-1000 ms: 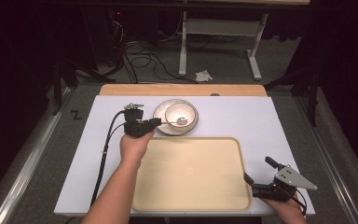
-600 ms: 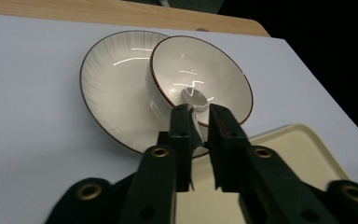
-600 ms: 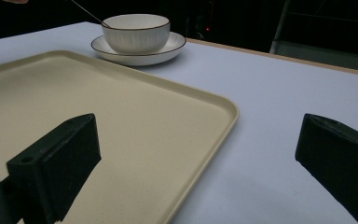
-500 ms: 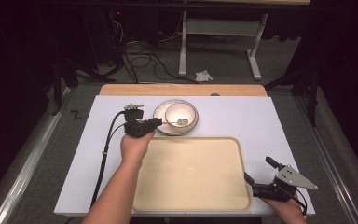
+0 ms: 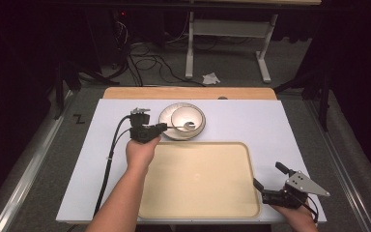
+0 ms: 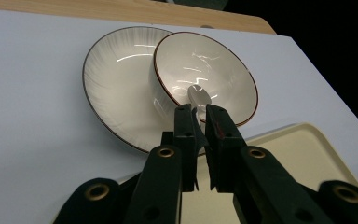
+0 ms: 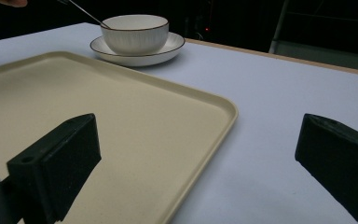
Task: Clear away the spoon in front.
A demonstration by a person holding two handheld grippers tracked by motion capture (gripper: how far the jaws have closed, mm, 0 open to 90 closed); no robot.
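Note:
A white bowl (image 5: 188, 117) with a dark rim sits on a ribbed white plate (image 5: 166, 123) at the back of the white table. My left gripper (image 5: 162, 126) is just left of the plate, shut on the handle of a metal spoon (image 5: 179, 127) whose head rests inside the bowl (image 6: 205, 70). In the left gripper view the jaws have just been closing, and the spoon (image 6: 199, 97) runs out from between the fingertips of the left gripper (image 6: 198, 112). My right gripper (image 5: 268, 176) stands open at the tray's near right corner, with nothing between the jaws of the right gripper (image 7: 198, 140).
A large beige tray (image 5: 198, 193) lies bare in the near middle of the table, its far edge close to the plate (image 7: 140, 52). A wooden strip (image 5: 188, 93) borders the table's far edge. Cables and a desk frame stand on the floor beyond.
Both hands stay where they were. The spoon's head has shifted slightly inside the bowl.

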